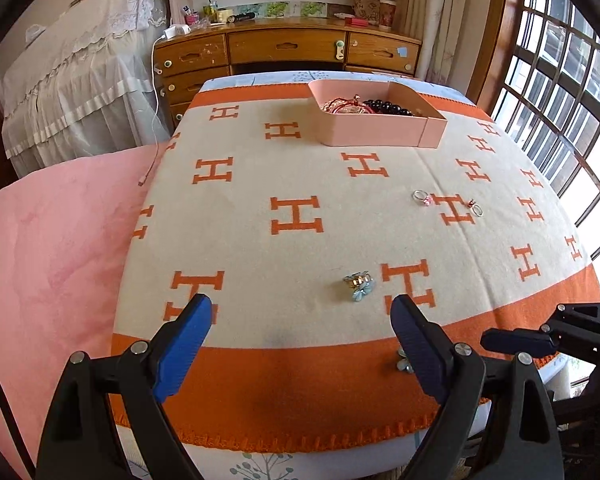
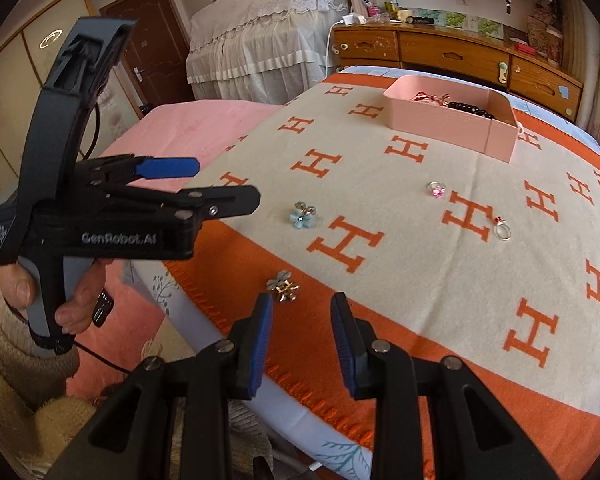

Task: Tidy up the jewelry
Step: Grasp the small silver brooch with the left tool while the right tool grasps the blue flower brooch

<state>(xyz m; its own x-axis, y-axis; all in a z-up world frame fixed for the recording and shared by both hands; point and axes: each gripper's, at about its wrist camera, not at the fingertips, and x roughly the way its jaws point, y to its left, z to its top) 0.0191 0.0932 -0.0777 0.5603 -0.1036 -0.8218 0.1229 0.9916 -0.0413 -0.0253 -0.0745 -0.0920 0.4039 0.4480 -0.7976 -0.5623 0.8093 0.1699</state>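
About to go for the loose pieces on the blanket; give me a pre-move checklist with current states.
1. Left tongs open and empty: ok.
2. Right tongs empty, jaws apart: ok.
3. Blue flower piece just ahead of left tongs, not yet between them: ok.
4. Second flower piece near right tongs, on the orange border: ok.
5. Pink box open, room inside: ok.
6. Two rings lie apart from each other: ok.

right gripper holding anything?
No: in the right wrist view the right gripper hangs over the blanket with nothing between its fingers; the flower clip lies just beyond.
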